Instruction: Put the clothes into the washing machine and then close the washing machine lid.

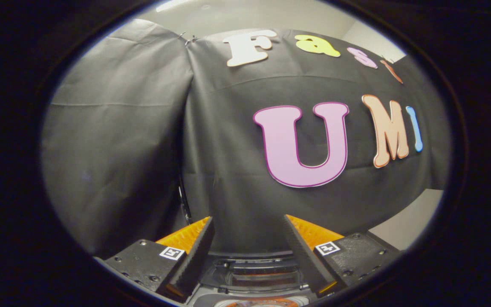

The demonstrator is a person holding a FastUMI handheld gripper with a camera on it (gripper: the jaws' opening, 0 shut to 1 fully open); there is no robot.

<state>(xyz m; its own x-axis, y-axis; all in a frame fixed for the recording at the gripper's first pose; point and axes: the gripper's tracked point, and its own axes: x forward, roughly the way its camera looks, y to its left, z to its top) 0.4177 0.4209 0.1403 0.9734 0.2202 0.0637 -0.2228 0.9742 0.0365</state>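
My gripper [249,221] points at the black cloth wall of the booth, held up off any surface. Its two orange fingers with black ribbed pads [197,251] stand wide apart and nothing lies between them. Only the black cloth shows ahead of the fingertips. No clothes and no washing machine lie in front of the fingers.
The black cloth wall [228,170] hangs close ahead, with a corner fold [183,128] to the left of the fingers. A strip of pale surface [407,226] shows past the right finger, below the cloth. Light wall or ceiling [237,17] is above the cloth.
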